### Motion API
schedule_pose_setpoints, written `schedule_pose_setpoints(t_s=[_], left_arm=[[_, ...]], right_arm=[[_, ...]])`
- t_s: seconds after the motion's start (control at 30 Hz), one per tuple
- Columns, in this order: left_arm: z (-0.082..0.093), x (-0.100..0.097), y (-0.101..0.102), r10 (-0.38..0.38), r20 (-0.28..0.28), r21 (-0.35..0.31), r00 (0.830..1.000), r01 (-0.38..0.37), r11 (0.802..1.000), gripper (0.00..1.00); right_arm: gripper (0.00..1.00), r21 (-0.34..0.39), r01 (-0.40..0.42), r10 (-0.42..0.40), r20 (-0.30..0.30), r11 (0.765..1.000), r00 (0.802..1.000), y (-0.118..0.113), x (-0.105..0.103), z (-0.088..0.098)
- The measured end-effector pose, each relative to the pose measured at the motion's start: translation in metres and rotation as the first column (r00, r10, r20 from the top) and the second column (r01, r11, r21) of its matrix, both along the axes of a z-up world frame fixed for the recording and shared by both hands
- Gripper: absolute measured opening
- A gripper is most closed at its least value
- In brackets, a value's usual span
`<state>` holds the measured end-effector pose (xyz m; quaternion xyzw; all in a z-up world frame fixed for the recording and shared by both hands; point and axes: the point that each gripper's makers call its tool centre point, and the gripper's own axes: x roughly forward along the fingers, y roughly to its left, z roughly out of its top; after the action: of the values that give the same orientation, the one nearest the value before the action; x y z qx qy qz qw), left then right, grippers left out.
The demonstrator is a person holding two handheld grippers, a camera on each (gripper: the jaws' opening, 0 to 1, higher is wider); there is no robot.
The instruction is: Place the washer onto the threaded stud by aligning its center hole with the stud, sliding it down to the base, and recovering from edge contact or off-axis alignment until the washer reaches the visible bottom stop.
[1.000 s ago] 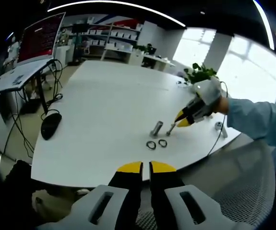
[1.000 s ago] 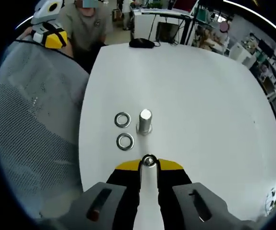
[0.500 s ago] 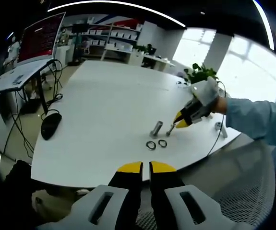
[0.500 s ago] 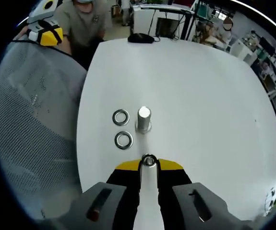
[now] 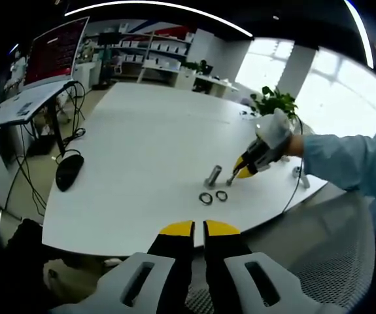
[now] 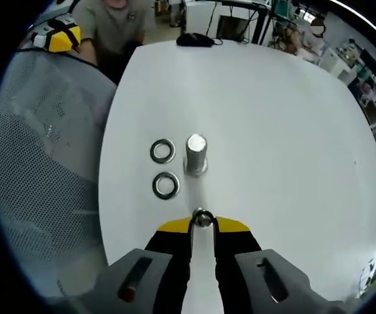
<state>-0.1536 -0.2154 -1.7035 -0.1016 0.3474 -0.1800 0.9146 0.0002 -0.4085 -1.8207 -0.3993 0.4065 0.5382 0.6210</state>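
White counter (image 6: 273,131): stud (image 6: 195,154) upright near its edge, 2 spare washers (image 6: 164,168) beside it. Right tool (image 6: 203,224) grips washer (image 6: 203,218) just short of stud; left tool (image 5: 197,228) closed, empty. Approach step; next needs hole centred over stud top.

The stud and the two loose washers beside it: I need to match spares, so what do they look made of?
The stud looks like bare metal, silvery with a bright top face. The two loose washers look like plain steel, grey with shiny rings. The washer pinched in the right tool seems the same. Plating cannot be told.
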Motion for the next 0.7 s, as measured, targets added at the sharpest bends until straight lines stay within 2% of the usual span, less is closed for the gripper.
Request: schedule_pose_setpoints(t_s=[0.23,0.7], left_arm=[[0.000,0.000,0.000,-0.001,-0.001,0.001,1.000,0.001,1.000,0.03],[-0.001,0.000,0.000,-0.005,-0.007,0.001,1.000,0.005,1.000,0.03]], right_arm=[[0.14,-0.028,-0.006,0.006,-0.013,1.000,1.000,-0.002,0.000,-0.012],[0.14,-0.068,-0.013,0.011,-0.021,0.998,1.000,-0.007,-0.002,-0.022]])
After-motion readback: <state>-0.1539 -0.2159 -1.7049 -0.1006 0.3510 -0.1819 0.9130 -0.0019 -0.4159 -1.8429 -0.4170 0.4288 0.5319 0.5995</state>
